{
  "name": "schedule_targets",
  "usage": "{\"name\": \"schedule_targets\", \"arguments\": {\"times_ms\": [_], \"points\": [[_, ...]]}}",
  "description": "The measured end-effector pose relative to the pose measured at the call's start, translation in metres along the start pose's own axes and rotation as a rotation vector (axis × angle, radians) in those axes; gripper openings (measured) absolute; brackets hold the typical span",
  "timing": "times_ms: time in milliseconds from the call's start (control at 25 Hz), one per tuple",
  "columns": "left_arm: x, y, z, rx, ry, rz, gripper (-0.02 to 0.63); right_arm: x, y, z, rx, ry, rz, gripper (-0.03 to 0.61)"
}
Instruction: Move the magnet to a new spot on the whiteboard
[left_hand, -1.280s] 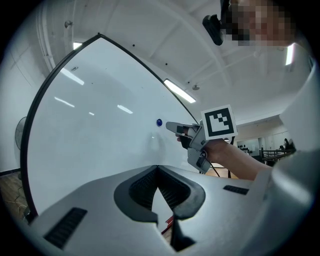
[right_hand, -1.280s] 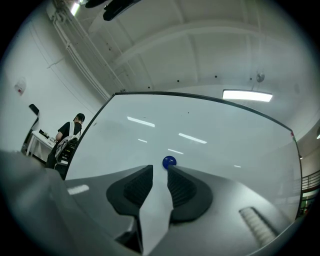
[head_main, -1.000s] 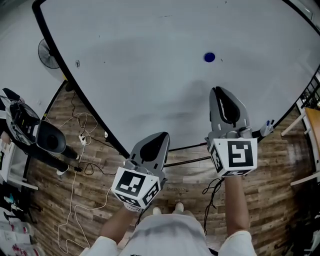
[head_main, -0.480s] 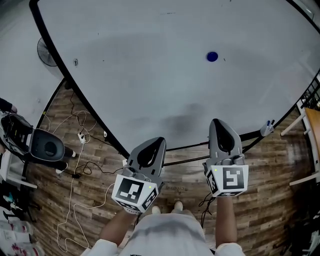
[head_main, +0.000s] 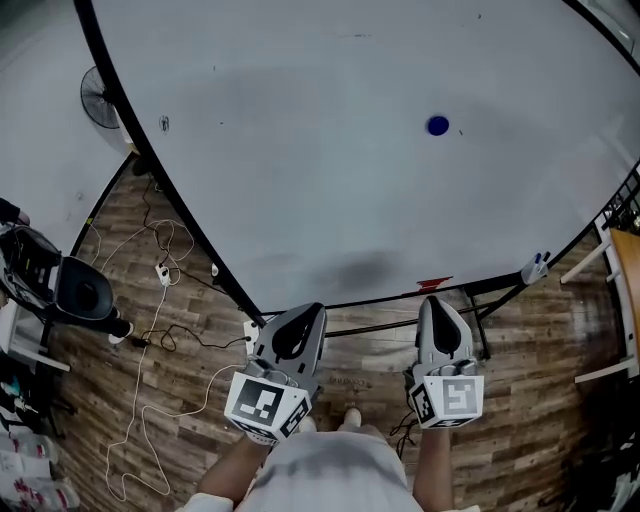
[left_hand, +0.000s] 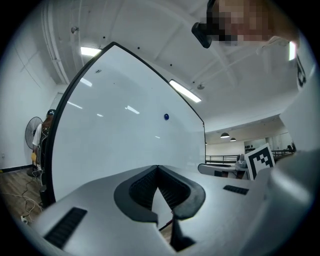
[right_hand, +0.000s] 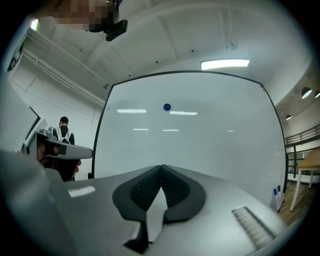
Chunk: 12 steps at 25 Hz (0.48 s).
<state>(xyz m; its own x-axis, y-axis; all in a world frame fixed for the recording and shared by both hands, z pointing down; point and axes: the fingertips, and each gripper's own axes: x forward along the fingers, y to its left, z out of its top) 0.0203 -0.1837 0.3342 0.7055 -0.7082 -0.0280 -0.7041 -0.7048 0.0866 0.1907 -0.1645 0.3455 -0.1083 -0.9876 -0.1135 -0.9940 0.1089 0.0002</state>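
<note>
Both hand-held grippers hang low in the head view, over the wooden floor (head_main: 120, 400) at the near edge of the whiteboard (head_main: 300, 150): the left hand-held gripper (head_main: 300, 318) and the right hand-held gripper (head_main: 438, 305) are well short of the blue magnet (head_main: 437, 126), which sits far up on the board's right part.

Left gripper view: the jaws are closed, pads meeting with nothing between them. The magnet (left_hand: 166, 117) shows high on the board (left_hand: 115, 145).

Right gripper view: the jaws have just been closing and now meet on nothing. The magnet (right_hand: 166, 107) is above them, near the top edge of the board (right_hand: 210, 145).
</note>
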Motion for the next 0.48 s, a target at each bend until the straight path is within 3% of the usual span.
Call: {"name": "schedule_targets", "arguments": {"times_ms": [480], "points": [[-0.016, 0.000, -0.023, -0.005, 0.035, 0.022, 0.006, -0.011, 0.024, -0.020, -0.050, 0.045, 0.035, -0.003]]}}
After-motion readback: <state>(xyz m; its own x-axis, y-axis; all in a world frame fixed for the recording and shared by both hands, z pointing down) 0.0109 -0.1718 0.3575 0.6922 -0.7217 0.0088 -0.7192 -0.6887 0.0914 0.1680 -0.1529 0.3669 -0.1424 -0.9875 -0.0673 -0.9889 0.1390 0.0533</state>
